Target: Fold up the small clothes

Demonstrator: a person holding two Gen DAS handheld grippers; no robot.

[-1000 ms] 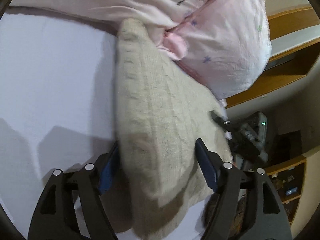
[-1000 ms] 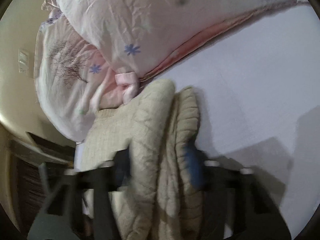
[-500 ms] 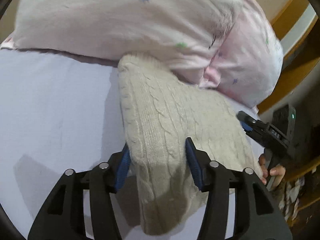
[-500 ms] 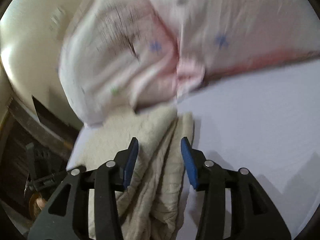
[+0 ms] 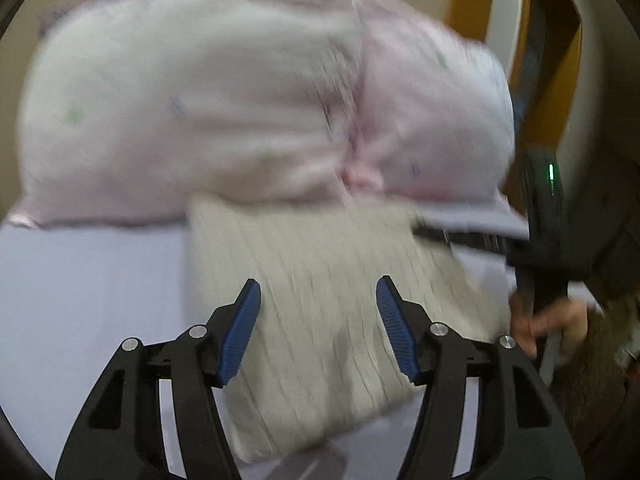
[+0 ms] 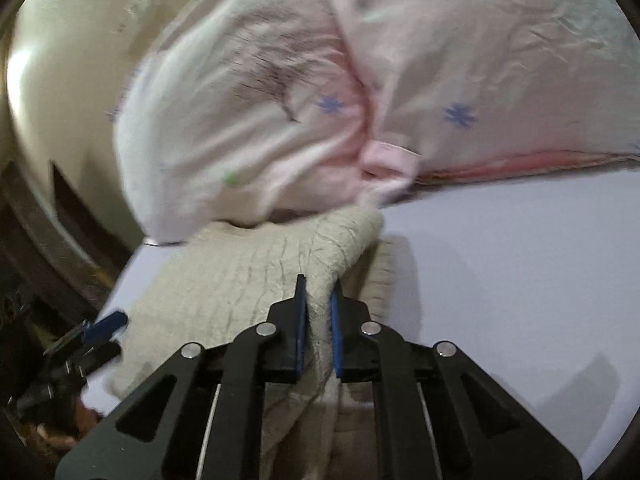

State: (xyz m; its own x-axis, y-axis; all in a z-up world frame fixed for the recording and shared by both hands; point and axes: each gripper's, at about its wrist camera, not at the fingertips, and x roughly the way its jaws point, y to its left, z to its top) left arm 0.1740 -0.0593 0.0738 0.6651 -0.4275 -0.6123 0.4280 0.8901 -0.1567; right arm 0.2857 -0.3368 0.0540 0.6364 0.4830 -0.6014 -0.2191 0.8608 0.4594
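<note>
A beige cable-knit sweater [image 5: 320, 304] lies folded on the pale lilac bed sheet [image 5: 88, 288], its far edge against the pink pillows. My left gripper [image 5: 318, 324] is open above the sweater, blue pads wide apart, holding nothing. In the right wrist view the sweater [image 6: 256, 276] has a raised fold that runs between my right gripper [image 6: 318, 312] pads, which are shut on it. The left gripper's tip [image 6: 100, 328] shows at the sweater's left edge. The right gripper [image 5: 452, 236] shows at the sweater's right edge in the left wrist view.
Two pink patterned pillows [image 5: 240, 112] lie along the head of the bed, also in the right wrist view [image 6: 360, 80]. Wooden shelving [image 5: 560, 80] stands past the bed's right side. The sheet [image 6: 520, 280] extends to the right of the sweater.
My left gripper has opened wide and let go of the sweater while tilting up. My right gripper has closed onto a fold of the sweater.
</note>
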